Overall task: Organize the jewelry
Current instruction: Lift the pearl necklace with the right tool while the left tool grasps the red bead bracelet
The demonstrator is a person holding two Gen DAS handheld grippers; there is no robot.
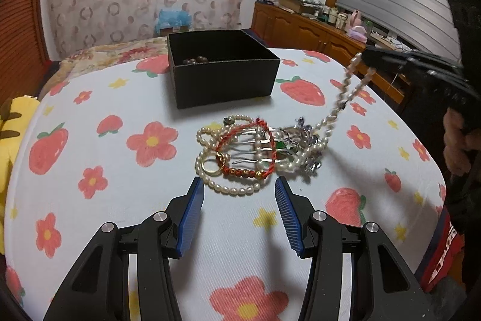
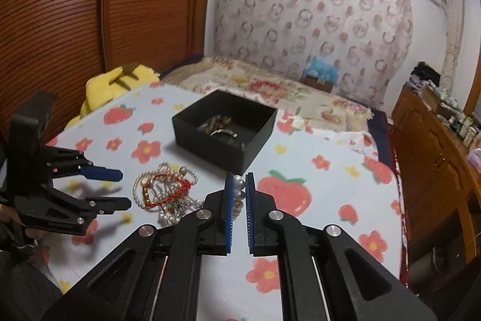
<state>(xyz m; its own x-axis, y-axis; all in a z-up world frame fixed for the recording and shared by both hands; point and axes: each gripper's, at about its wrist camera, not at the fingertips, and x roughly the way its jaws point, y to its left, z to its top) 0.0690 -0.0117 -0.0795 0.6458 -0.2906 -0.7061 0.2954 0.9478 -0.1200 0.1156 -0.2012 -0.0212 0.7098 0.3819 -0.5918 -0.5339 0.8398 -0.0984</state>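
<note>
Right gripper [image 2: 239, 194] was clamped on a pearl strand [image 2: 238, 191], beads pinched between the blue pads [image 2: 229, 215] at centre frame of the right wrist view. In the left wrist view the same gripper [image 1: 365, 59] sat at upper right, lifted above the tablecloth [image 1: 90, 116], with the pearl strand [image 1: 342, 98] hanging from its tip in two lines down and left into the jewelry pile [image 1: 258, 152]; motion blur on the strand.

Left gripper [image 1: 240, 188] was spread wide, holding nothing, fingers at lower centre of its own frame. The pile lay just beyond the fingertips, roughly centred between them, not touching as far as visible. In the right wrist view the left gripper [image 2: 124, 188] showed at left edge, jaws apart, tips just beside the pile [image 2: 165, 188].

Pile contents: red cord bracelet [image 1: 243, 149] with gold beads, pearl loops, metal hair comb [image 1: 255, 146], a gold ring [image 1: 212, 164], tangled together at frame centre.

Black box [image 1: 222, 68], open top, stood behind the pile at upper centre, apart from it. Dark beads [image 1: 195, 60] and, in the right wrist view, a metallic piece [image 2: 224, 134] lay inside.
</note>
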